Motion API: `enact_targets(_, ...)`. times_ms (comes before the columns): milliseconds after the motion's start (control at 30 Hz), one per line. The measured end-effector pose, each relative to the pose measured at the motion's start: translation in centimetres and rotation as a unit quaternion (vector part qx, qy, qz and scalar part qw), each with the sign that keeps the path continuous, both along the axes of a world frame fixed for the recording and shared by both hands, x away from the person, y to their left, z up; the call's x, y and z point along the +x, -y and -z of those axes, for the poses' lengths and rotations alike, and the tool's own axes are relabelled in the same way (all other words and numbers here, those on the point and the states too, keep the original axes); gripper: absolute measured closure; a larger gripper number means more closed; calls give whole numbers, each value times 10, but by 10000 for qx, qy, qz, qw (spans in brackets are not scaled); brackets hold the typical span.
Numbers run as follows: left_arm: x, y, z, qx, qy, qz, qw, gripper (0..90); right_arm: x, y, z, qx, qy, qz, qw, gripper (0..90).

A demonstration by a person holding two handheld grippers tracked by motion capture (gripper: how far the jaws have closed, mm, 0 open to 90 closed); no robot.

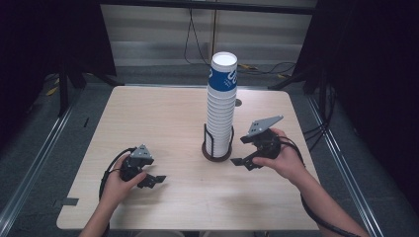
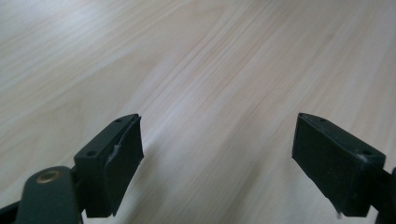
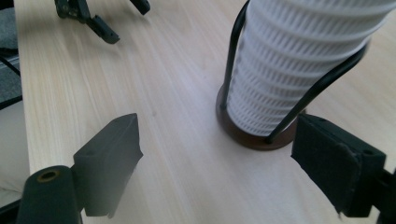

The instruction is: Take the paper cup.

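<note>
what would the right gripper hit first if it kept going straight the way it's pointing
Probably the brown base of the cup stack's wire holder, just ahead of the open right gripper, slightly right of centre; depth is hard to judge.

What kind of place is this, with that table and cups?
Probably a lab or test booth: a bare wooden table inside a metal frame, cables down the back wall, and a cup stack set out for handheld grippers.
</note>
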State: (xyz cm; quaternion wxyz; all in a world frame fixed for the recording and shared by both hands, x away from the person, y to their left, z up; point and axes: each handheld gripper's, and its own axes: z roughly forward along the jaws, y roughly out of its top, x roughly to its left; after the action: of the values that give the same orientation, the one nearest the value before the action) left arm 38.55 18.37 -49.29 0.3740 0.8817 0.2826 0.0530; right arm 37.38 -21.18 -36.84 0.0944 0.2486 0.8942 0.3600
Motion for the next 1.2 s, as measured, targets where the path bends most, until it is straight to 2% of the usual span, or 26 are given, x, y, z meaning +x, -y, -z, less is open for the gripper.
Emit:
enact_targets(33, 1, 4, -6, -112, -46, 101, 9999, 161, 2, 1, -6, 7, 45, 12, 10000, 148)
enact_targets(100, 2, 7, -10, -138, -44, 135, 9998, 161, 6, 3, -17, 13, 78, 24, 10000, 148)
enact_targets(133, 3, 9, -15, -59, -1, 202, 9998, 161, 8, 4, -22, 48, 40, 54, 10000, 148)
enact_targets(167, 4, 13, -19, -97, 28, 183, 9998, 161, 8, 4, -22, 48, 40, 54, 10000, 148)
enact_targets(267, 9, 21, -32, -78, 35, 267, 9996, 161, 14, 5, -36, -229, 230, 52, 9995, 148)
enact_targets(333, 13, 26, -39, -63, 34, 303, 9995, 161, 17, 6, -43, -176, 173, 69, 9997, 148)
enact_targets(367, 16, 30, -45, -17, 60, 331, 9994, 161, 19, 6, -50, -238, 235, 59, 9994, 148)
enact_targets(400, 16, 30, -45, -17, 60, 331, 9994, 161, 19, 6, -50, -238, 235, 59, 9994, 148)
enact_targets(500, 21, 36, -55, -122, 60, 355, 9993, 161, 23, 7, -59, -277, 241, 59, 9993, 148)
enact_targets(533, 23, 38, -61, -98, 77, 360, 9993, 161, 23, 7, -61, -285, 246, 52, 9993, 148)
enact_targets(567, 25, 40, -66, -94, 97, 369, 9992, 161, 25, 8, -68, -204, 235, 67, 9995, 148)
enact_targets(633, 27, 41, -69, -108, 84, 391, 9991, 161, 26, 9, -70, -205, 220, 70, 9995, 148)
enact_targets(667, 29, 42, -72, -139, 104, 385, 9991, 161, 30, 11, -76, -98, 235, 104, 9996, 148)
enact_targets(733, 35, 45, -82, -243, 108, 306, 9992, 161, 32, 12, -82, -97, 256, 138, 9995, 148)
enact_targets(800, 38, 47, -87, -243, 125, 316, 9991, 161, 35, 12, -87, -109, 304, 190, 9993, 148)
enact_targets(900, 40, 50, -92, -243, 127, 314, 9991, 161, 41, 12, -92, -114, 300, 220, 9992, 148)
enact_targets(1000, 43, 55, -100, -337, 80, 366, 9987, 161, 43, 12, -95, -96, 280, 230, 9993, 149)
enact_targets(1200, 50, 65, -114, -255, 150, 461, 9985, 161, 54, 11, -104, -72, 310, 289, 9991, 148)
